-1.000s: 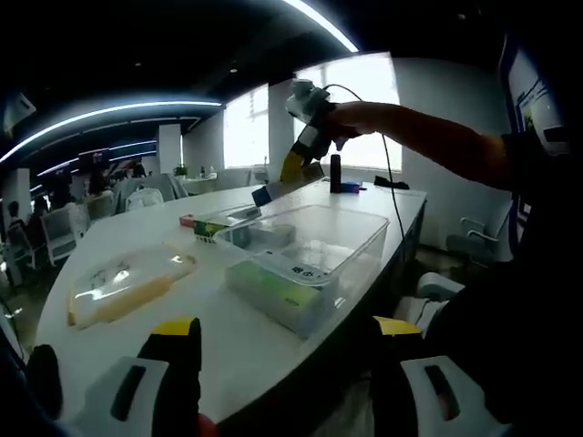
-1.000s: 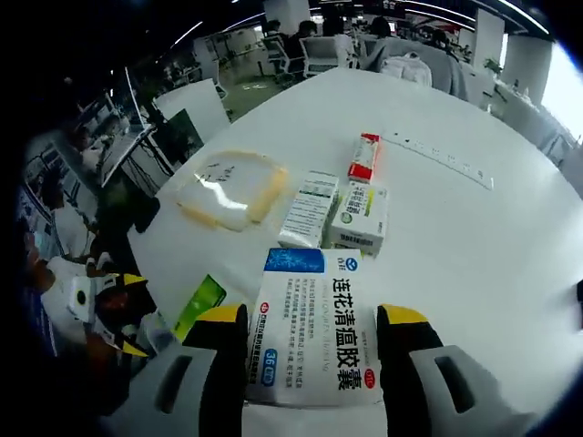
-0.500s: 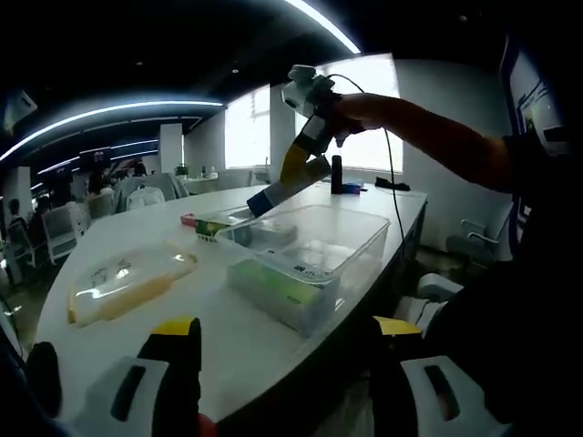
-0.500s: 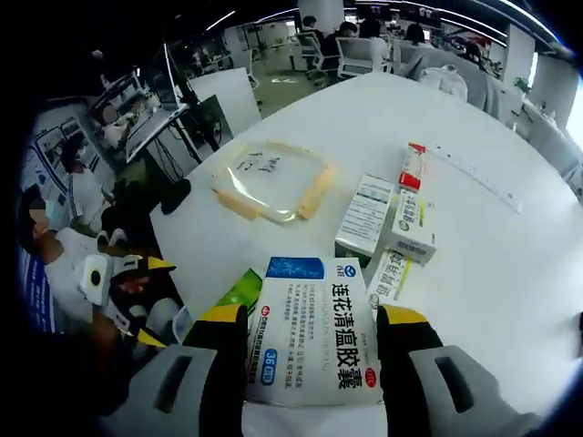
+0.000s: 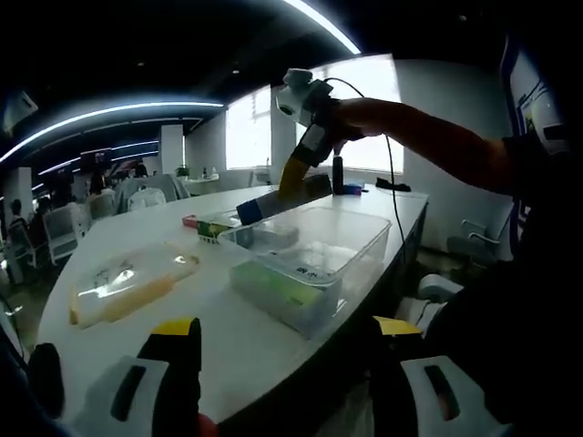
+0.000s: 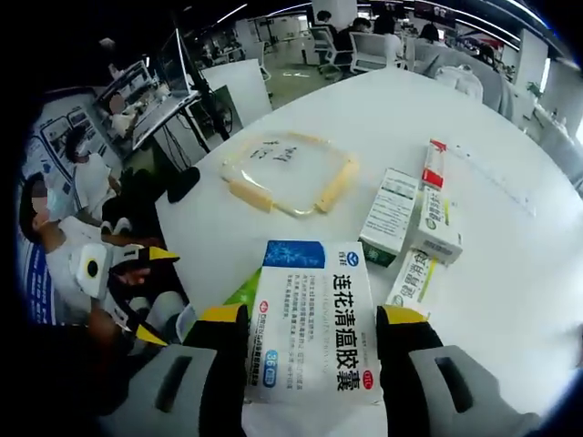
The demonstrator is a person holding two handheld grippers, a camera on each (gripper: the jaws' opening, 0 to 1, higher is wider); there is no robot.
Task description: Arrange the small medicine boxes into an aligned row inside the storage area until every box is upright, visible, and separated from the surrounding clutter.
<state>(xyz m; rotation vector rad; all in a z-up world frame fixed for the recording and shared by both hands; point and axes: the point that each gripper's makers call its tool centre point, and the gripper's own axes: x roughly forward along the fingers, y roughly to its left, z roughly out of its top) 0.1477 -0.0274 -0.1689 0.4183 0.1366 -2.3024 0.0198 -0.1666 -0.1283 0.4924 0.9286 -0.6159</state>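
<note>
Right gripper (image 6: 310, 332) is clamped on the blue-and-white medicine box (image 6: 311, 323), carried above the clear bin (image 5: 310, 259). Light, thin card, judged crushable and slick; a grip across the flat faces suits it. Left gripper (image 5: 282, 364) is held wide, holding nothing.

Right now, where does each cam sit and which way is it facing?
Left gripper view: low at the table edge, looking across at the clear bin; the left gripper is open, and the person's arm holds the right gripper aloft.
Right gripper view: high, looking down; the right gripper grips the white and blue box; the left gripper is at lower left.
Shared: the table, clear lid, and loose boxes.
</note>
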